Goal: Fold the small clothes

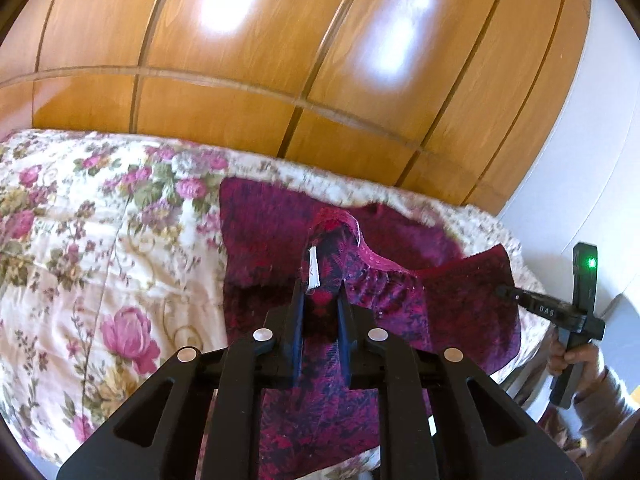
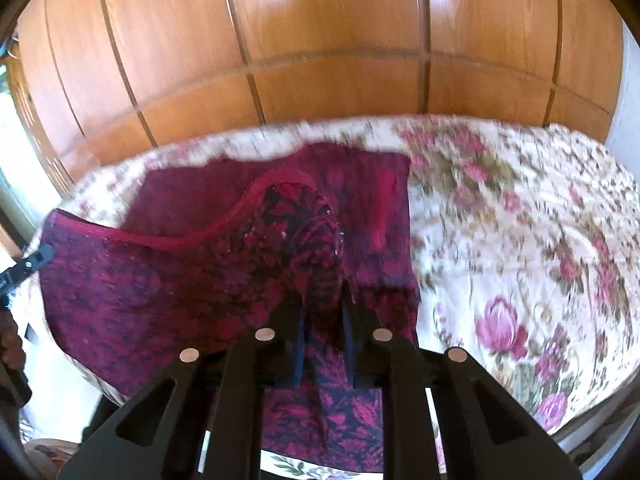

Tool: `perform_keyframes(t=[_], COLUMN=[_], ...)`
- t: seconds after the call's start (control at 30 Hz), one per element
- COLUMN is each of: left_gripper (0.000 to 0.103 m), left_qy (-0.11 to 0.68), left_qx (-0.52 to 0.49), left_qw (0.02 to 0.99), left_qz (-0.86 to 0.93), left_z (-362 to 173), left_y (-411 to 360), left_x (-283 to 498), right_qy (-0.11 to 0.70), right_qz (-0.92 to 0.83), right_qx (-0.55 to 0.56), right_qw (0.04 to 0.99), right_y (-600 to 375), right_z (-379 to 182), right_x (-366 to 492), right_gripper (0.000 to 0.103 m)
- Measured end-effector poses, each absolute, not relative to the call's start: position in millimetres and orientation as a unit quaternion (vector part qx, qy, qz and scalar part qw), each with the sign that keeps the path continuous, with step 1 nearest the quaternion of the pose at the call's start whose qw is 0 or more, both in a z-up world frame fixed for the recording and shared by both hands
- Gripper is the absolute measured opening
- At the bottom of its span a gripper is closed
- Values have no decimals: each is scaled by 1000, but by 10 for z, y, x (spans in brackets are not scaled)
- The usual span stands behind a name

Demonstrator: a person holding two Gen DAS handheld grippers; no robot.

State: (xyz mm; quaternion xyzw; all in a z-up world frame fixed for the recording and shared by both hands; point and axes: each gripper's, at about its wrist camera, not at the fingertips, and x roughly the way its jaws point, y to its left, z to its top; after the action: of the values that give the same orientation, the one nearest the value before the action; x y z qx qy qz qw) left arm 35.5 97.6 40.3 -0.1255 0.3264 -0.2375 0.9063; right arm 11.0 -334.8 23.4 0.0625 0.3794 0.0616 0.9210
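Left hand-held gripper [image 1: 319,296]: black two-finger tool, jaws pinched on a raised fold of the dark red-and-navy patterned fabric garment [image 1: 400,304], right by a small white sewn-in label [image 1: 313,270]. Cloth peaks up between the fingers and drapes away on both sides.

Right hand-held gripper [image 2: 323,300]: same black tool, jaws pressed together on another bunched ridge of the same garment. In the left wrist view it shows at the far right, gripping the garment's edge, green light lit on its body, a person's hand [image 1: 572,360] around the handle, sleeve below it.

Garment is held at two points, stretched between them, with a plain red trimmed edge [image 2: 172,240] curving across the cloth. Its far part lies on the bed; the near part hangs over the bed edge toward the cameras. The right wrist view is motion-blurred, so probably lifted off slightly there, hard to confirm.

Under it: cream quilted bedspread with pink rose print [image 1: 100,260], covering the bed. Behind the bed: glossy orange-brown wooden panelled wardrobe doors [image 1: 240,80], bright reflections on them. White wall [image 1: 592,140] at right.
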Motion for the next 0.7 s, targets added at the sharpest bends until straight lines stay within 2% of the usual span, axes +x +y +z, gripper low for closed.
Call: perform_keyframes(t=[0.33,0.7], left_gripper=[13,13], left_qy=[287,316], left_qx=[-107,-126], left_qw=[927,925], left_qz=[-218,-170], left_z=[703,564], left_y=[871,828], left_x=[1009,1994], right_qy=[334,342], right_qz=[50,16], right_qx=[62,56], right_qw=[939,938], right_y=[-3404,-3444], right_z=[509,407], right_x=[774,1715], right_gripper=[14,14])
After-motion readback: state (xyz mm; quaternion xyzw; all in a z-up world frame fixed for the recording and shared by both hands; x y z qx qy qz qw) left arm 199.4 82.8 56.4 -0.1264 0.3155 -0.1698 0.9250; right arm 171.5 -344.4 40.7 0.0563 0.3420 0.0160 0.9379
